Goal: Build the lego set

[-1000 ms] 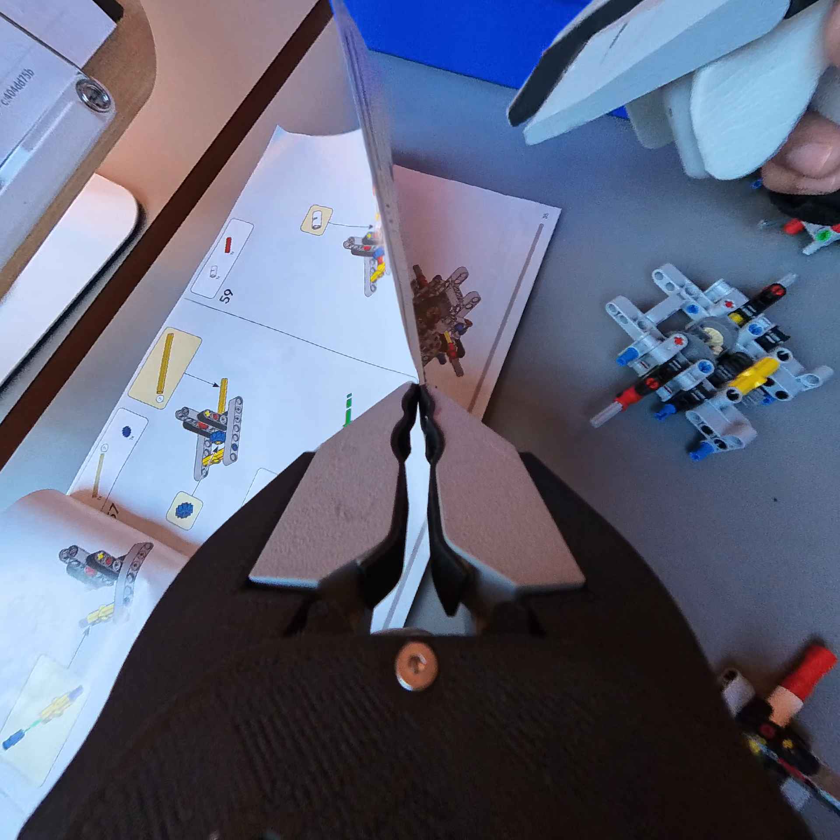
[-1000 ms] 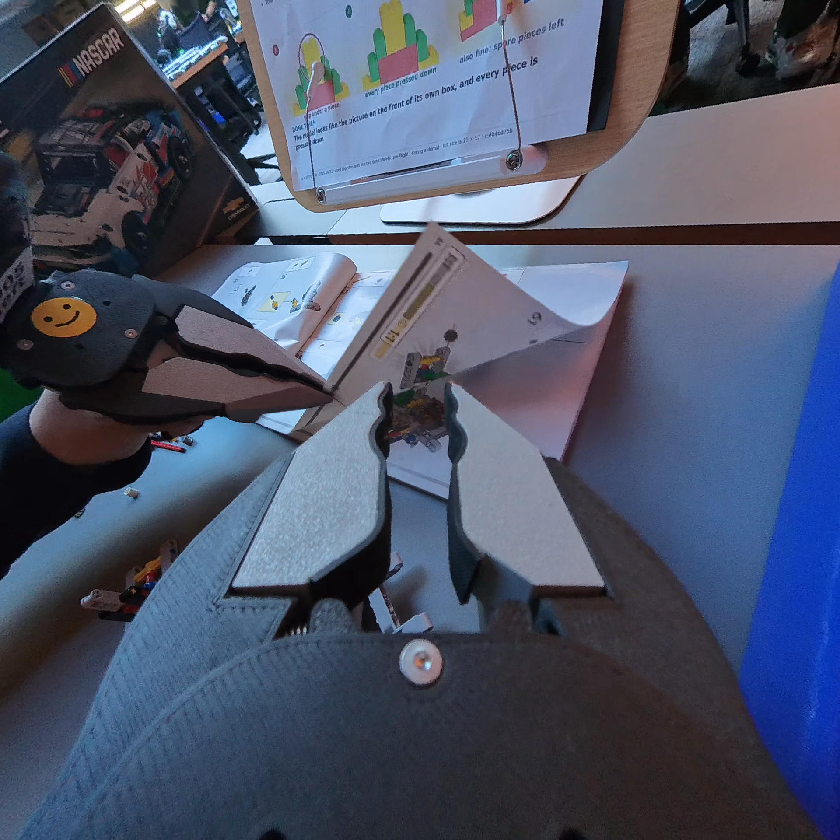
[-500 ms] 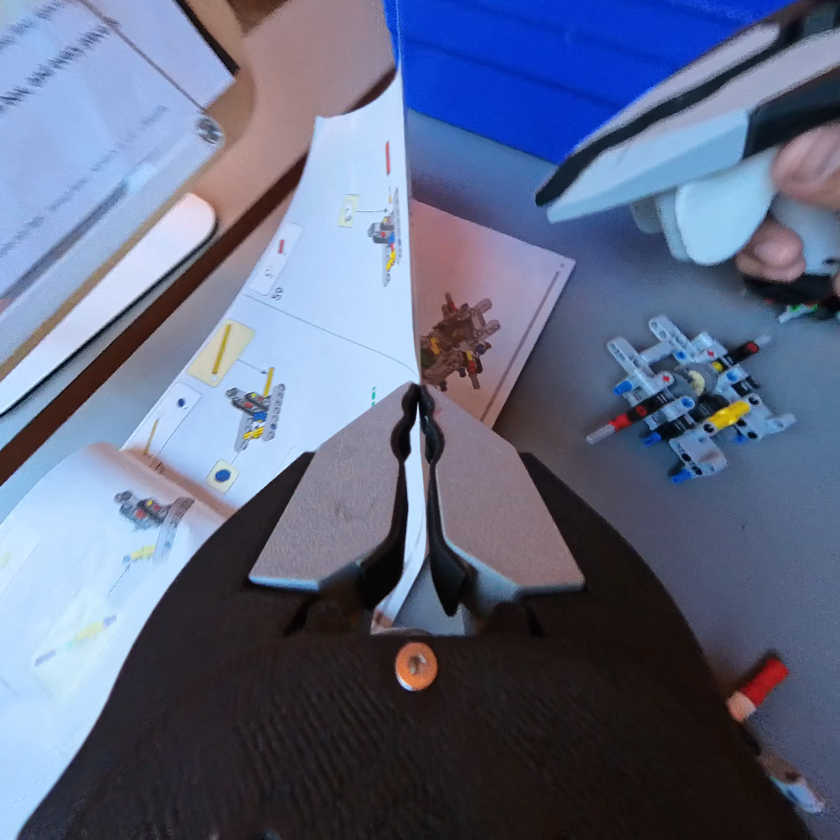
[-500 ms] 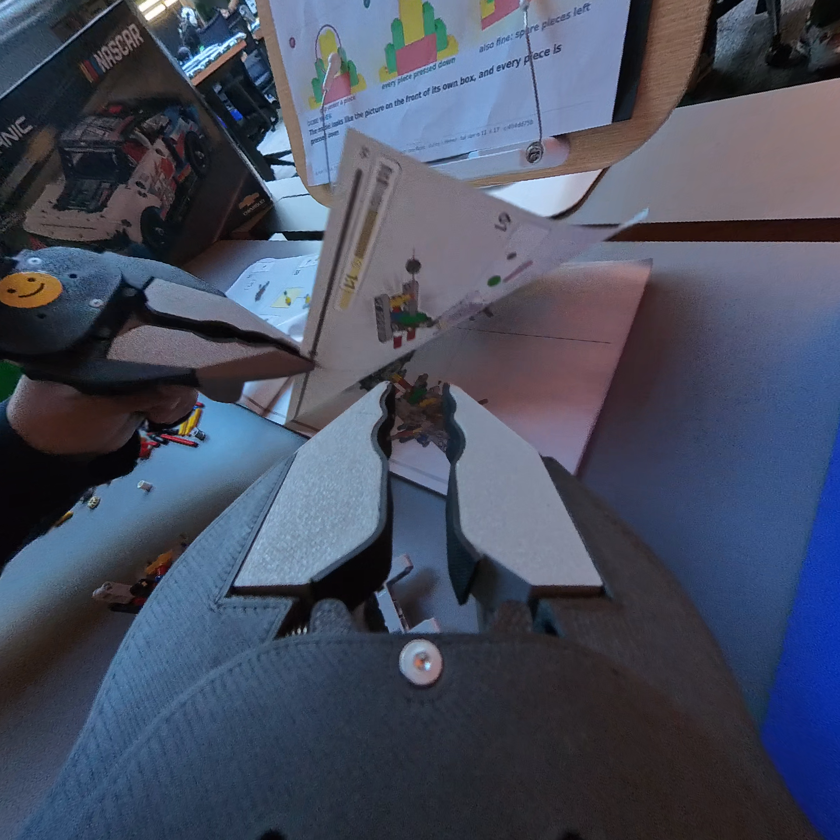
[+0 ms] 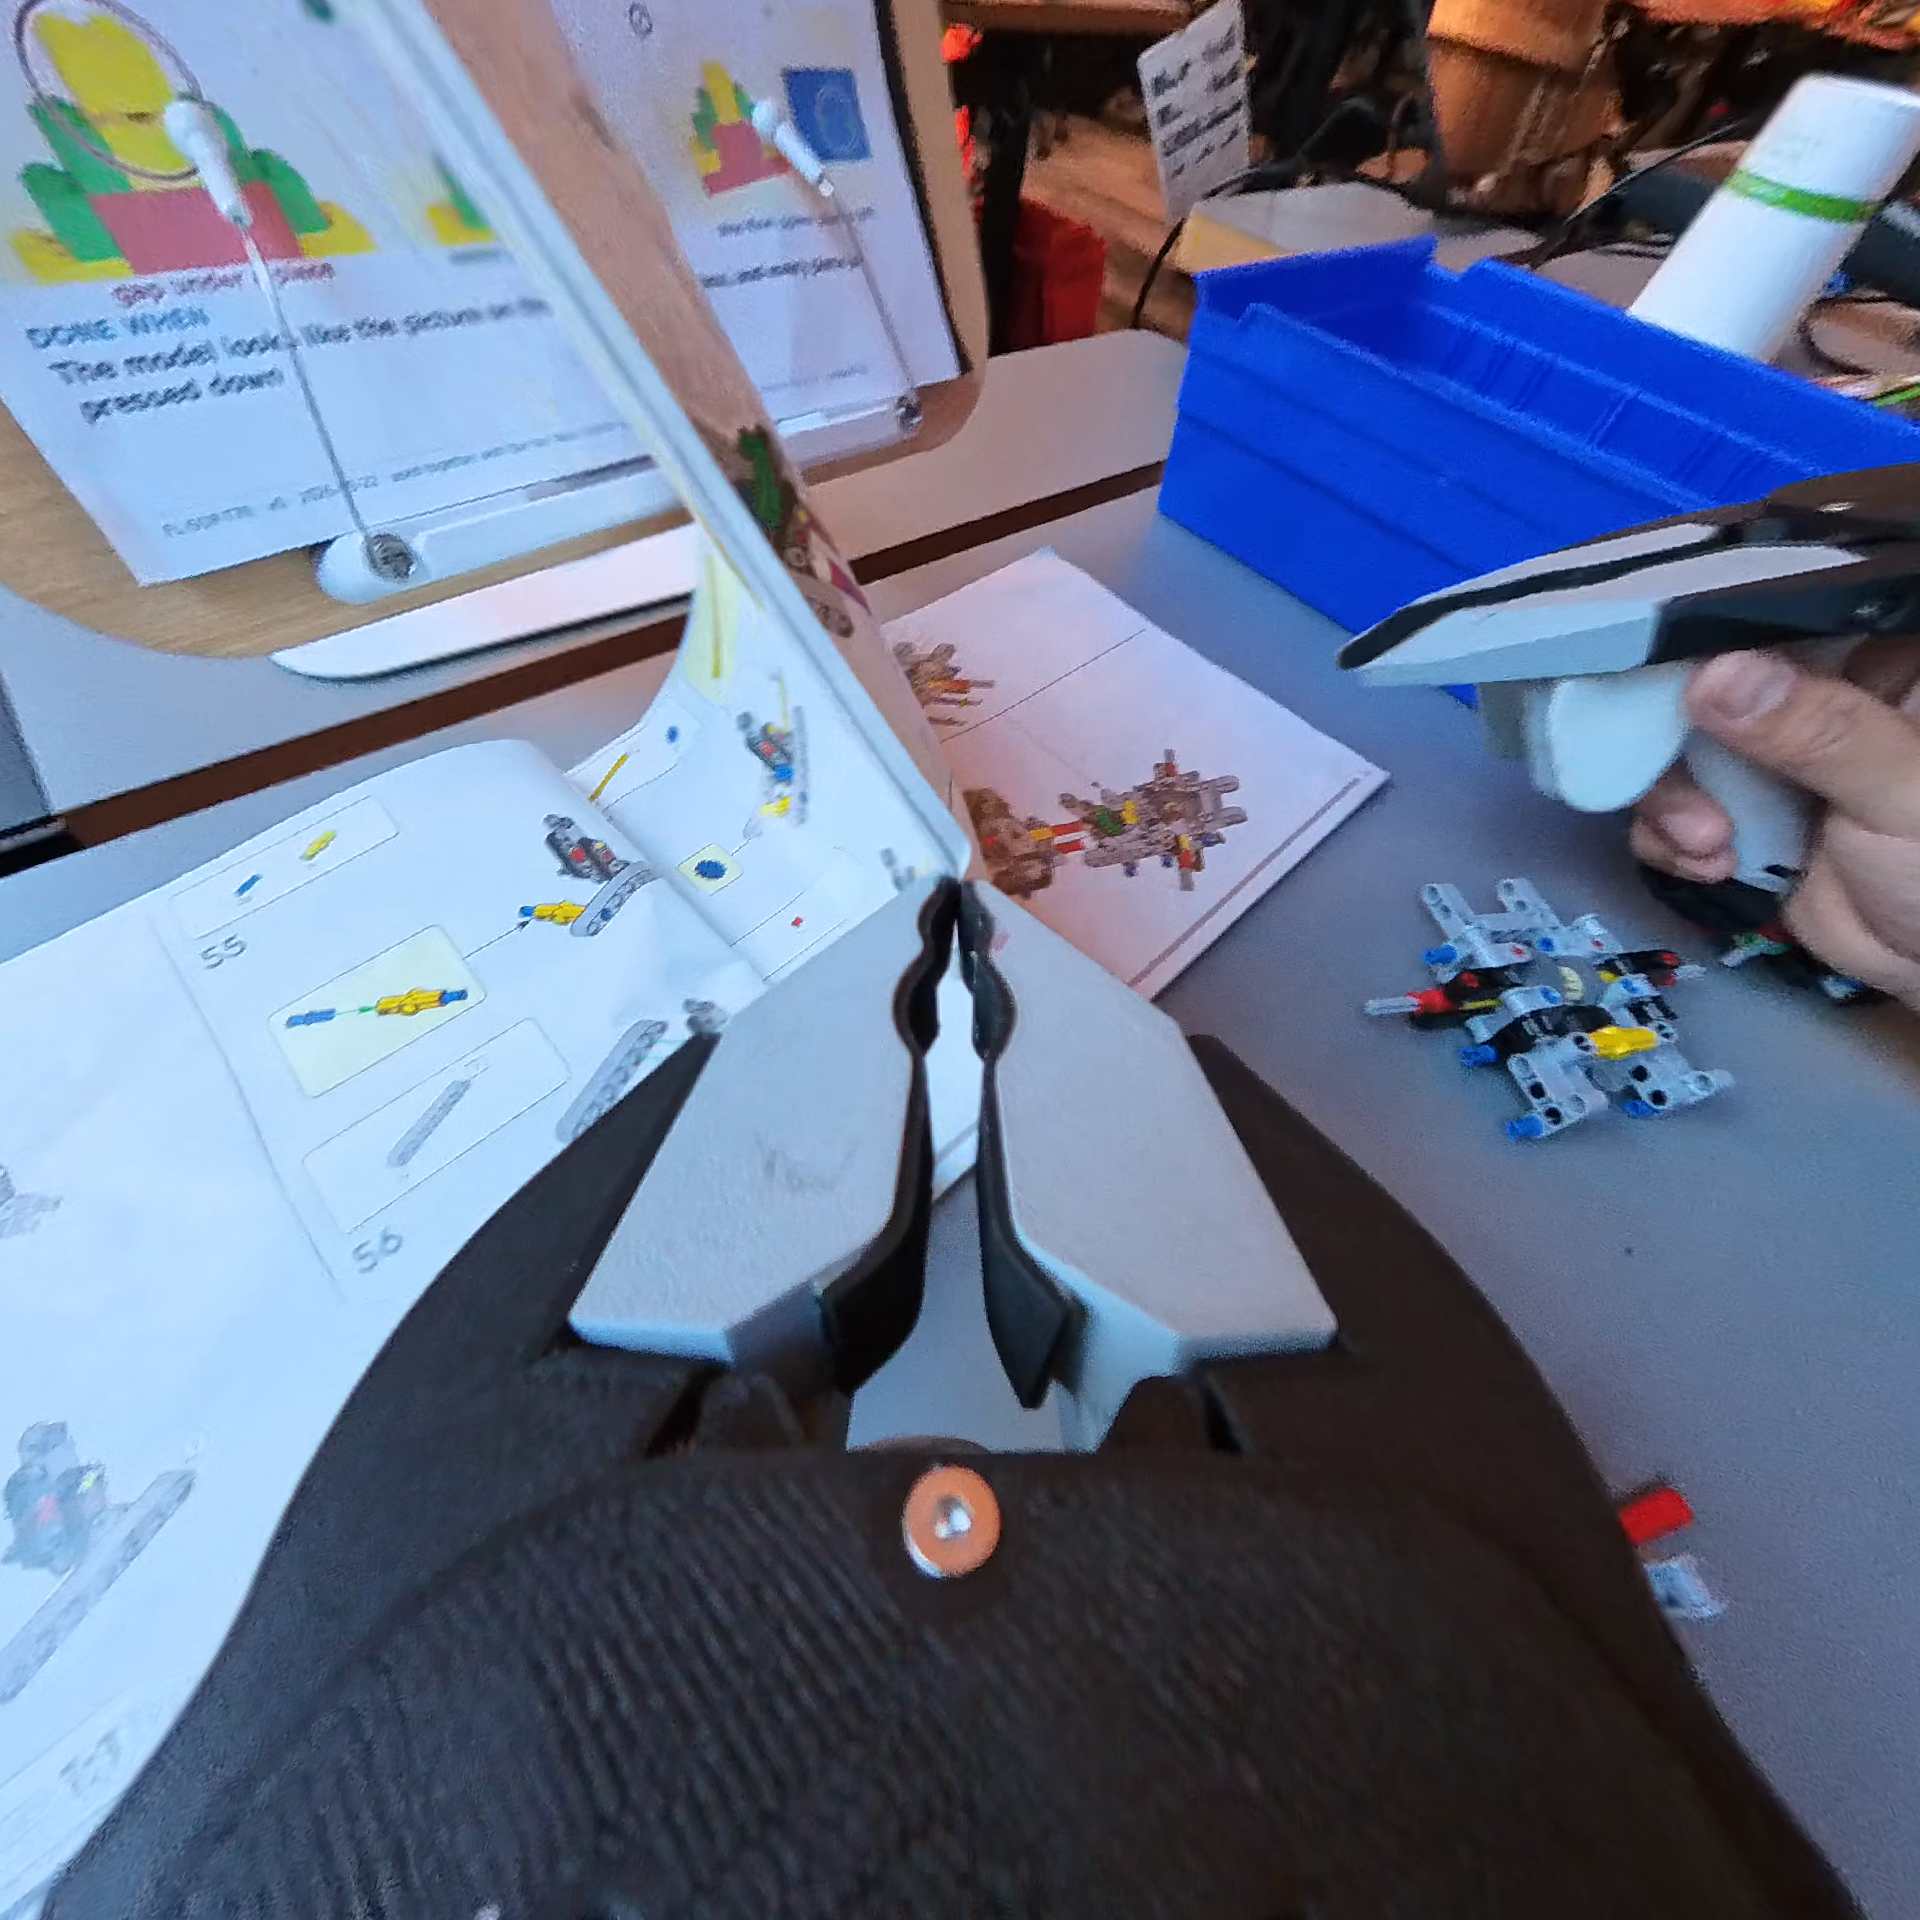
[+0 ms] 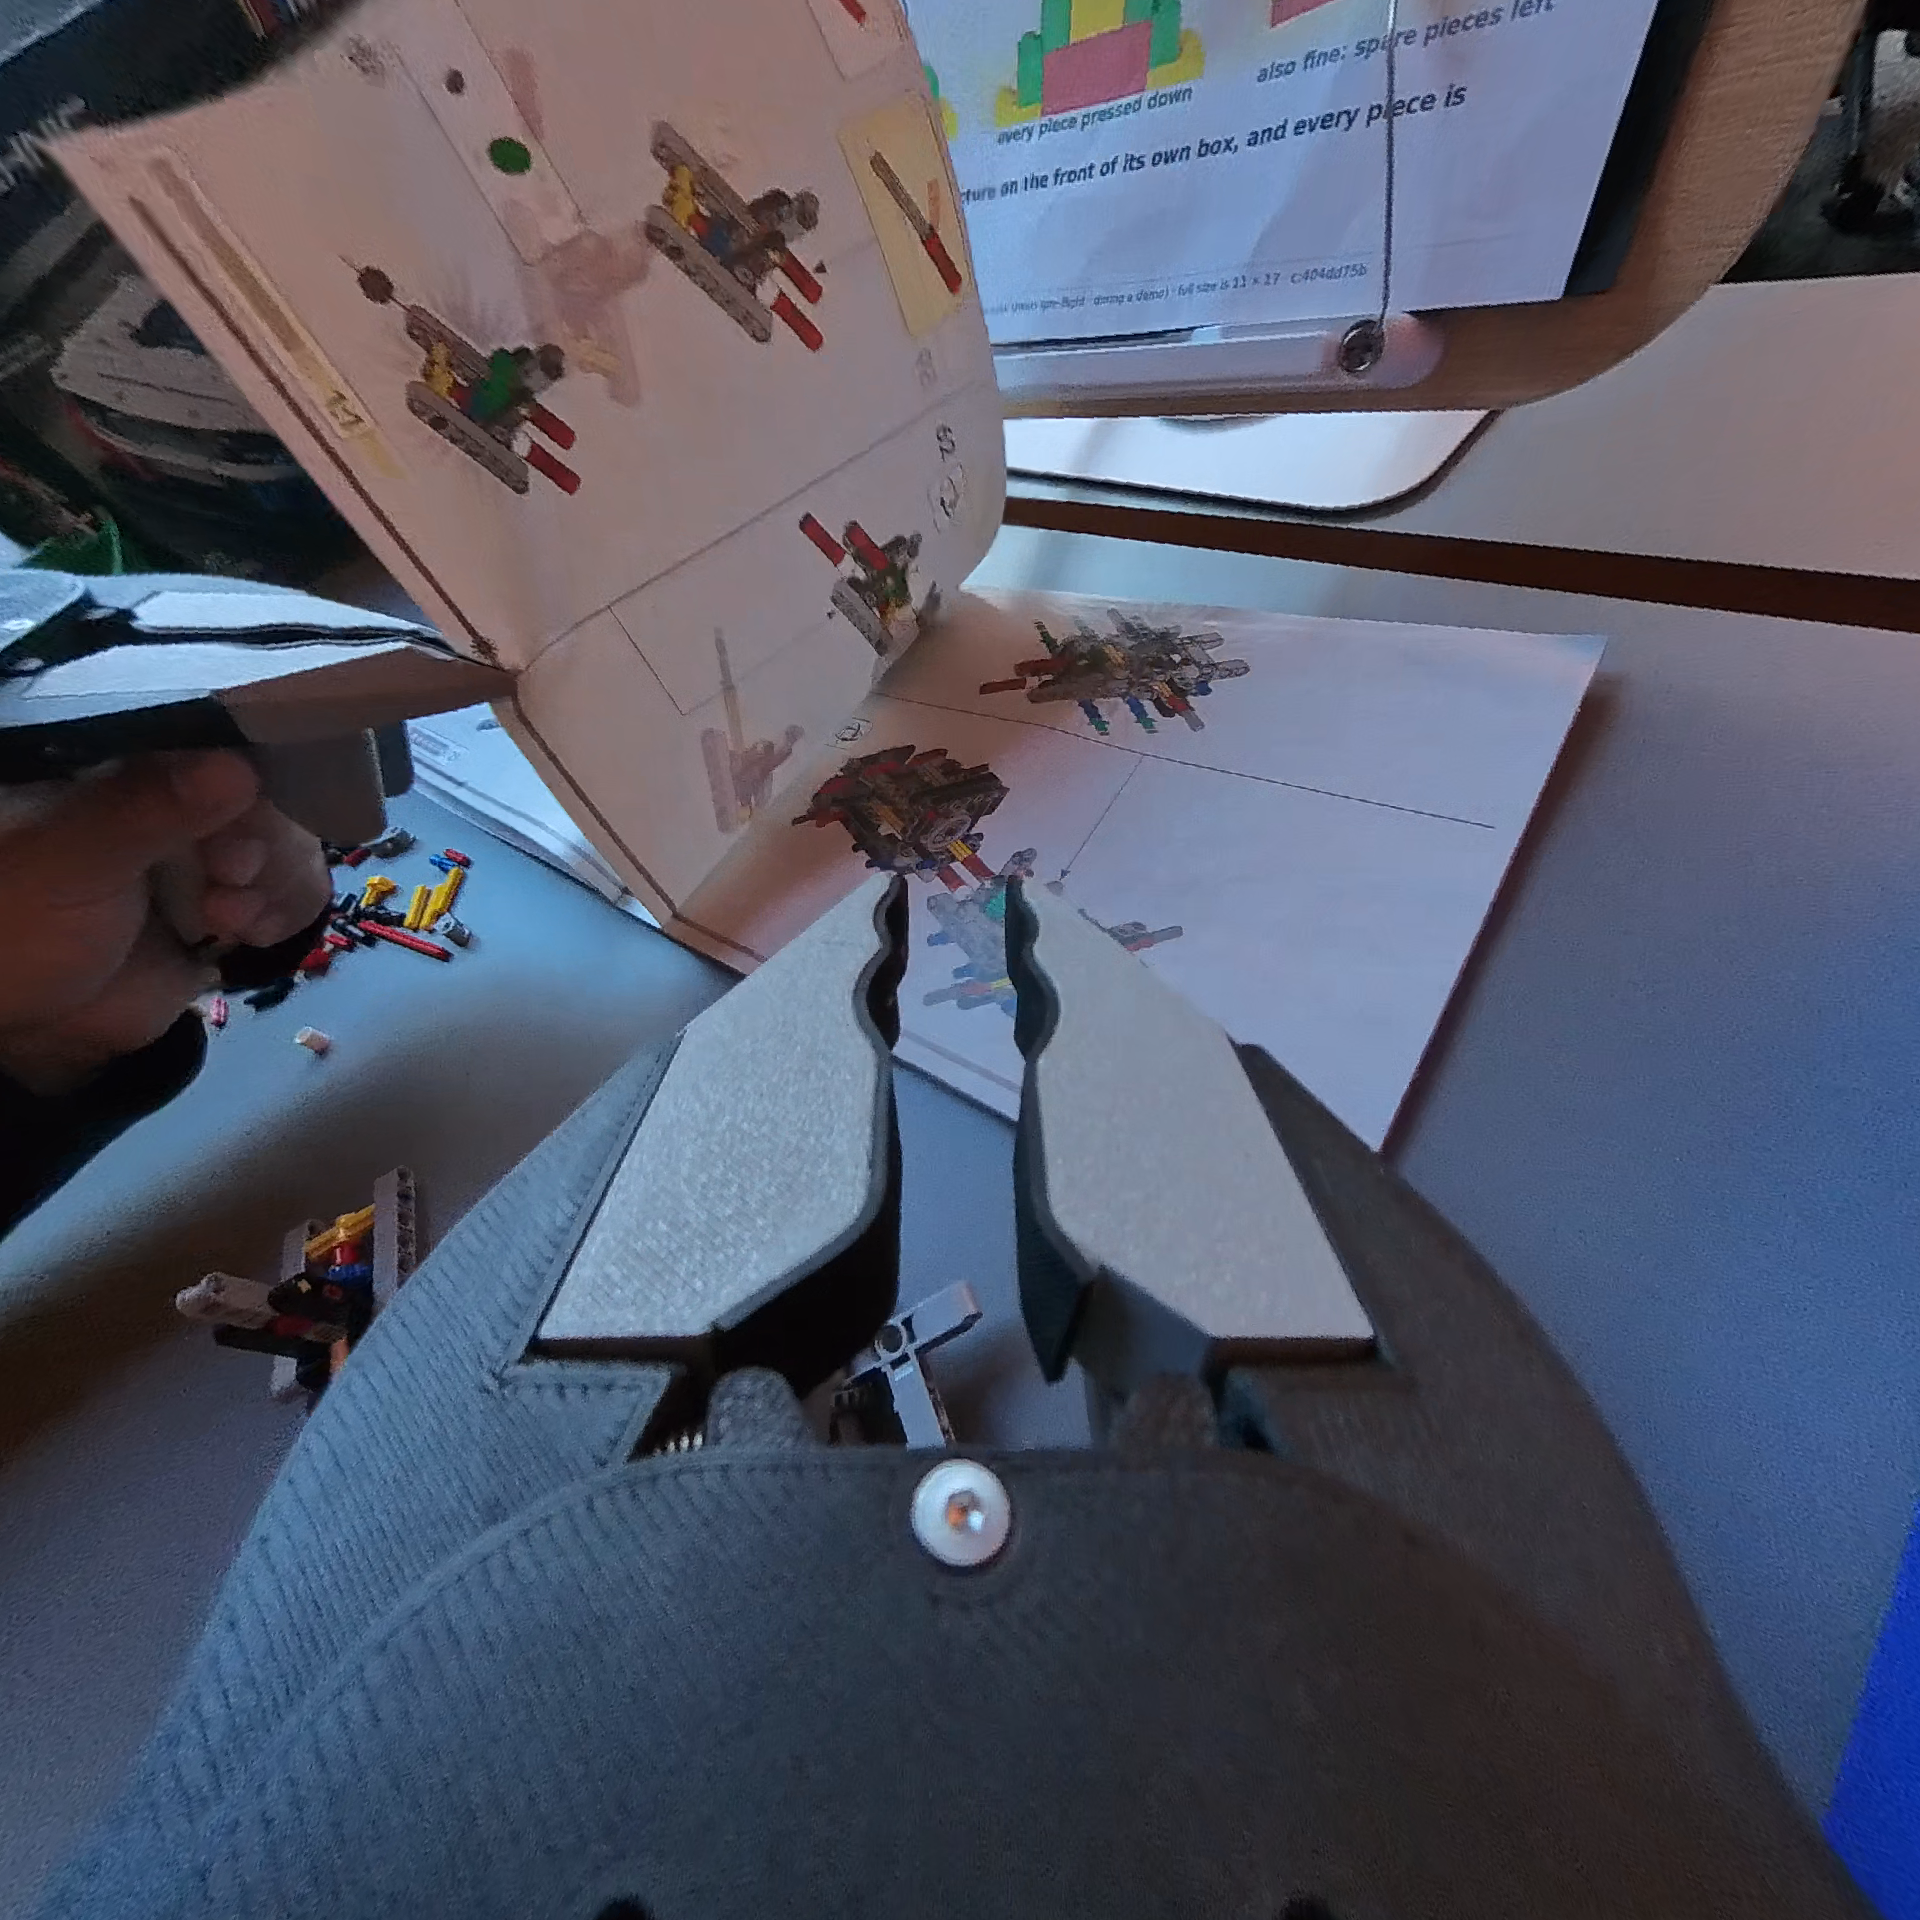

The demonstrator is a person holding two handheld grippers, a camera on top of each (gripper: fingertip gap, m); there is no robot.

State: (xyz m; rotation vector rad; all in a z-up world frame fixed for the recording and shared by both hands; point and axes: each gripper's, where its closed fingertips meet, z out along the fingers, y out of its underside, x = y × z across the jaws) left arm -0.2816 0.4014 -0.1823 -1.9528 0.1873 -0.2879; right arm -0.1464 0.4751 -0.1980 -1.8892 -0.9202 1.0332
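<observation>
The left gripper (image 5: 956,904) has its two grey fingers pressed together on the lower corner of a lifted white paper page (image 5: 727,665) of the open building-instruction booklet (image 5: 343,997); the page stands up steeply from the booklet, which lies flat on the grey table (image 5: 1558,1299). In the right wrist view the same closed tips (image 6: 457,649) pinch the page's corner, the sheet (image 6: 582,343) curling up and back above them. The right gripper (image 6: 956,914) hovers over the booklet's flat right-hand page (image 6: 1299,831) with its fingers a narrow way apart and nothing between them. Near it on the table lies a partly built grey, black and yellow brick model (image 5: 1548,1018), with small loose red and yellow pieces (image 6: 400,920) beyond. A blue plastic bin (image 5: 1455,416) stands further back, beside a wooden sheet stand (image 5: 623,239).
</observation>
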